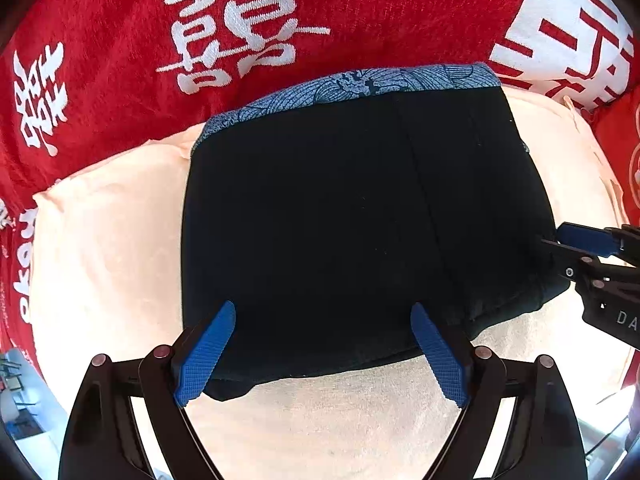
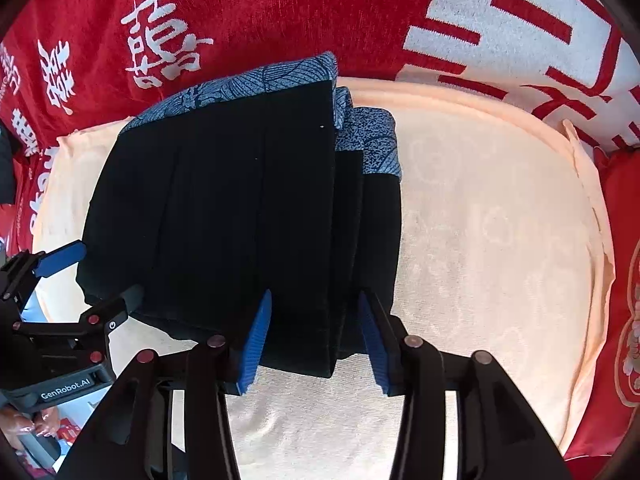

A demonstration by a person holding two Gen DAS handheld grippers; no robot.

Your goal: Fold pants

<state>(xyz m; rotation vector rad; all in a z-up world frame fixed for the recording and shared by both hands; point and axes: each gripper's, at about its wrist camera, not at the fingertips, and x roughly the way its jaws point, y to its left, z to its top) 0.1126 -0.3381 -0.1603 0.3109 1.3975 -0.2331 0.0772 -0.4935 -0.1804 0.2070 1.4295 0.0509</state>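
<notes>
The black pants [image 1: 340, 216] with a blue patterned waistband [image 1: 360, 82] lie folded into a stacked rectangle on a peach towel [image 1: 104, 248]. My left gripper [image 1: 322, 316] is open, its blue pads over the near edge of the stack. My right gripper [image 2: 314, 306] is open, its jaws straddling the near right corner of the pants [image 2: 240, 208], where the layered edges and waistband [image 2: 372, 148] show. The right gripper also shows at the right edge of the left wrist view [image 1: 588, 248]; the left gripper shows at the left of the right wrist view [image 2: 60, 276].
A red blanket [image 1: 120, 40] with white characters covers the surface beyond and around the towel. The towel [image 2: 500, 220] stretches bare to the right of the pants. A red cushion [image 2: 624, 280] lies at the far right.
</notes>
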